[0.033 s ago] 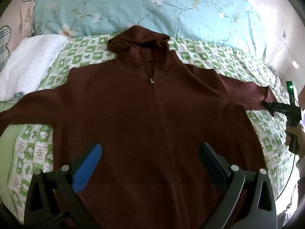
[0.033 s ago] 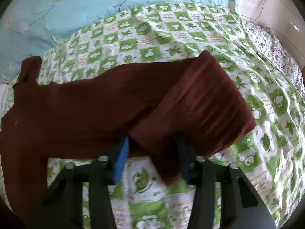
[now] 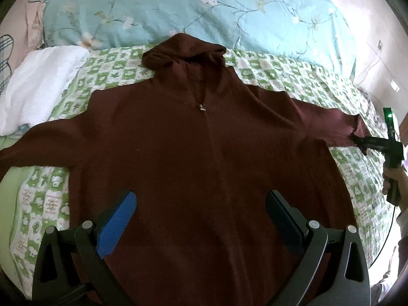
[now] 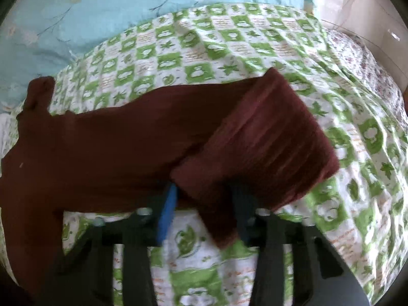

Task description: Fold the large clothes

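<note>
- The maroon zip-up hoodie (image 3: 204, 158) lay spread face up on the bed (image 3: 293, 76), hood pointing away from the left gripper (image 3: 201, 211) and both sleeves stretched out to the sides.
- The left gripper hovered just above the lower body of the hoodie, jaws wide apart and holding nothing.
- The right gripper (image 4: 204, 204) was at the far right of the garment; its jaws stood on either side of the ribbed cuff (image 4: 267, 148) of the right sleeve, apparently clenched on it, though motion blur made the pinch hard to confirm.
- Beyond the right gripper, the green checked sheet (image 4: 229, 51) ran on to a pale blue floral quilt (image 4: 76, 12); a folded white towel (image 3: 38, 81) sat ahead and to the left of the left gripper.
- Risk, as I judge it: the grip seemed to catch only the cuff's edge, so a quick pull across the body could let the knit slip out, or drag the whole hoodie sideways and crease it.
- With the left gripper not pinning the body, nothing would resist that drag.
- Against the earlier frames, taken at the same instant, nothing differed: same layout, same gripper positions.
</note>
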The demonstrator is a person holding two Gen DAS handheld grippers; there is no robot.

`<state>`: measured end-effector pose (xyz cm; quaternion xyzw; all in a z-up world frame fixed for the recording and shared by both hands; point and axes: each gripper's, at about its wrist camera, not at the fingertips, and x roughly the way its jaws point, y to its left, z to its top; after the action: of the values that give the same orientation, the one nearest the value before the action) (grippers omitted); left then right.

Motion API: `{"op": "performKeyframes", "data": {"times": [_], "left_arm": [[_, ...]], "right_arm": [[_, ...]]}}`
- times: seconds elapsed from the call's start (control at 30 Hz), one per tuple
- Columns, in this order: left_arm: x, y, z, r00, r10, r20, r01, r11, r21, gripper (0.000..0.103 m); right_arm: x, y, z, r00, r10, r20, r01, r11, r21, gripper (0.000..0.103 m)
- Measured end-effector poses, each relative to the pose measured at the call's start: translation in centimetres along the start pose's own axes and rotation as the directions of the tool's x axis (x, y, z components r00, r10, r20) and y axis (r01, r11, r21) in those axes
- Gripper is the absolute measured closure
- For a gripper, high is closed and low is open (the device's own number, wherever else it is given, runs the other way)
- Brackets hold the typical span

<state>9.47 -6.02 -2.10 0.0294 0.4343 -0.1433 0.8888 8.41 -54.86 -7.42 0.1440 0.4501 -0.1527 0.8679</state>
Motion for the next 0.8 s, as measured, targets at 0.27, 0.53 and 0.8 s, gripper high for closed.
{"op": "performKeyframes", "data": {"times": [0.27, 0.53, 0.8], "left_arm": [[-0.4, -0.1, 0.0, 0.999, -0.044, 0.028, 0.044, 0.999, 0.015, 0.004], [-1.6, 3.3, 0.0, 0.995, -0.085, 0.053, 0.088, 0.993, -0.075, 0.004], [-1.6, 8.5, -0.1, 0.994, -0.106, 0.040, 0.111, 0.982, -0.153, 0.009]], "right_arm": [[-4.4, 0.7, 0.0, 0.938, 0.332, 0.099, -0.346, 0.915, 0.206, 0.099], [-5.0, 17.3, 1.2, 0.701, 0.712, 0.040, -0.709, 0.689, 0.153, 0.099], [0.9, 34.1, -0.9, 0.557, 0.817, -0.150, -0.801, 0.576, 0.163, 0.099]]}}
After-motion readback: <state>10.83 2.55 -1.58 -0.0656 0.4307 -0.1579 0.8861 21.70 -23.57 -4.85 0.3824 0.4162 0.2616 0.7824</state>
